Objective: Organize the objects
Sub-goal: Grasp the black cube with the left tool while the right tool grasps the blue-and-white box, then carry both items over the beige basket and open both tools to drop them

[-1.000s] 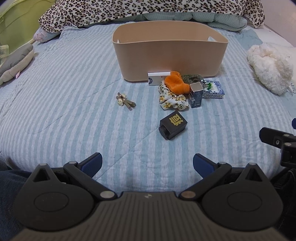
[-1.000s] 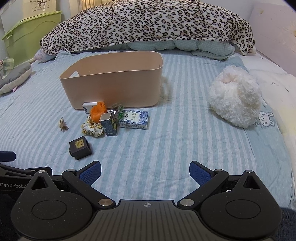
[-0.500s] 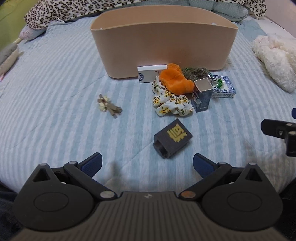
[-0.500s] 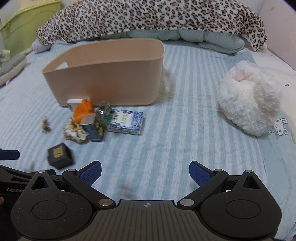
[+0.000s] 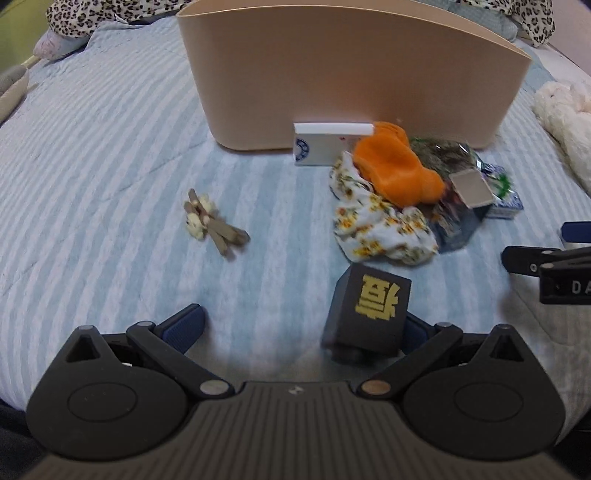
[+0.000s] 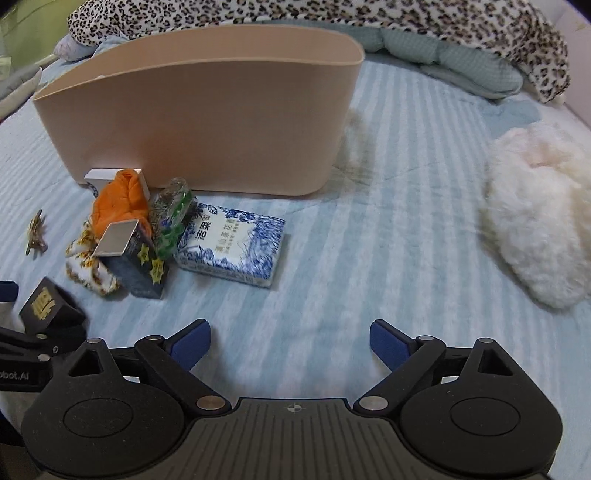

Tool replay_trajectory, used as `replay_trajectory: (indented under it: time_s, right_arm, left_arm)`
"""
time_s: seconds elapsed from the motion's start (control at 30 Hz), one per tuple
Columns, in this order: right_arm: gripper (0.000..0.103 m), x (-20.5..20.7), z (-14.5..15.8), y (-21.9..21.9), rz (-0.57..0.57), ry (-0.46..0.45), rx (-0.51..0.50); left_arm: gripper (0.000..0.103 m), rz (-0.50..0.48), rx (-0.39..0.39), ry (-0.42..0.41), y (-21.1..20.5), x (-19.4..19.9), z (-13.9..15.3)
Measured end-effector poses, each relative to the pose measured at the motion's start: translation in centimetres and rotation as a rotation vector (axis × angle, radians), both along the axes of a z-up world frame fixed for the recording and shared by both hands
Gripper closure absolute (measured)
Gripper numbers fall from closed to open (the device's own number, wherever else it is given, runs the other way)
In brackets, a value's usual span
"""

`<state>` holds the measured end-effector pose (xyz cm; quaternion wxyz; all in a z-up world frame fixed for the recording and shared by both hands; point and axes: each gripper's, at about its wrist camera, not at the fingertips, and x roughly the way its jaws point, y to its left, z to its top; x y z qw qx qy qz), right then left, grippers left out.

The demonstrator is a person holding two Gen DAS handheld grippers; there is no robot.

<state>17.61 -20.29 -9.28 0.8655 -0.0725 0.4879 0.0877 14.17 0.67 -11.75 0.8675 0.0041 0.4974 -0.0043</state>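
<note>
A beige bin (image 5: 351,74) stands on the striped bed; it also shows in the right wrist view (image 6: 207,110). In front of it lie an orange cloth (image 5: 399,166), a floral scrunchie (image 5: 380,229), a dark blue carton (image 6: 136,254), a blue-white tissue pack (image 6: 232,247), a white box (image 5: 325,144) and a small toy (image 5: 210,221). My left gripper (image 5: 299,325) is open, with a black box with a gold character (image 5: 369,314) against its right finger. My right gripper (image 6: 290,339) is open and empty, just before the tissue pack.
A white plush toy (image 6: 539,218) lies to the right. A leopard-print duvet (image 6: 332,18) is piled behind the bin. The right gripper's finger (image 5: 546,262) shows at the right edge of the left wrist view.
Both grippers have moved forward toward the pile. The black box now sits between the left gripper's fingers, against the right one. The jaws have stayed open.
</note>
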Motion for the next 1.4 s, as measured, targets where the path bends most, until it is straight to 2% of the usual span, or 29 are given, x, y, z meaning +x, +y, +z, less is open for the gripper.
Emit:
replay_trajectory:
  time_s: [0.33, 0.4, 0.5, 0.57, 0.6, 0.83, 1.1, 1.3, 1.4]
  right_arm:
    - [0.009, 2.2, -1.0, 2.3, 0.012, -0.018, 0.104]
    - [0.010, 2.2, -1.1, 2.5, 0.014, -0.025, 0.100]
    - [0.021, 2.1, -1.3, 2.7, 0.017, -0.048, 0.094]
    - [0.035, 2.0, -1.2, 2.6, 0.017, -0.063, 0.104]
    - [0.040, 2.0, -1.1, 2.6, 0.017, -0.066, 0.110]
    - [0.041, 0.7, -0.9, 2.2, 0.015, -0.065, 0.123]
    - [0.041, -1.8, 1.2, 0.7, -0.048, -0.065, 0.141]
    - [0.041, -3.0, 4.6, -0.7, -0.071, -0.157, 0.165]
    - [0.041, -2.9, 6.8, -0.8, -0.064, -0.207, 0.176]
  left_arm:
    - [0.000, 0.011, -0.043, 0.034, 1.1, 1.0, 0.1]
    - [0.005, 0.031, -0.059, 0.033, 1.4, 1.0, 0.5]
    - [0.014, 0.035, -0.052, 0.030, 1.4, 0.8, 0.9]
    - [0.020, 0.034, -0.057, 0.033, 1.4, 0.7, 1.1]
    - [0.023, 0.037, -0.063, 0.033, 1.4, 0.7, 1.2]
    - [0.070, 0.023, -0.057, 0.007, 2.4, 0.5, 2.0]
    - [0.070, 0.039, -0.087, -0.029, 3.1, -1.5, 4.3]
    - [0.070, 0.029, -0.076, -0.113, 3.2, -1.9, 7.1]
    - [0.070, 0.016, -0.062, -0.168, 3.1, -1.7, 9.4]
